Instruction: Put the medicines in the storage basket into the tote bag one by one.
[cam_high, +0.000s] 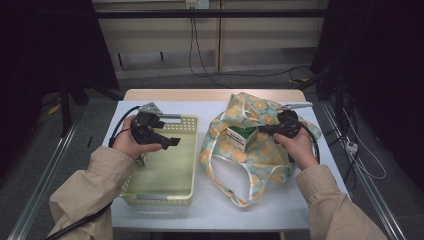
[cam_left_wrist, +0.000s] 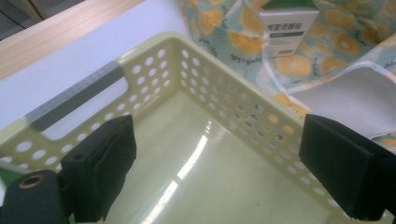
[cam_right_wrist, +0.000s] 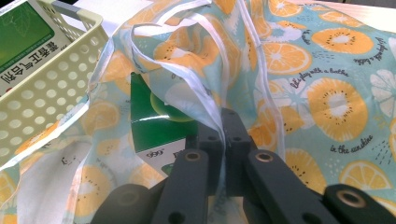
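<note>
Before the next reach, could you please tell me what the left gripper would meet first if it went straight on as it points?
Probably the basket's perforated far wall; the left gripper's open jaws point across the basket floor.

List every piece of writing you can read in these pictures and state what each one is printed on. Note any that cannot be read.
"let's play with a tanke" (last words uncertain): script on the orange-slice patterned fabric bag.
"in the sunshine": script on the same bag.
"999": white face of the green and white carton inside the bag.
Chinese characters on the green and white box beside the pale yellow perforated plastic basket: not legible to me.
Carton label in the left gripper view: blurred.
</note>
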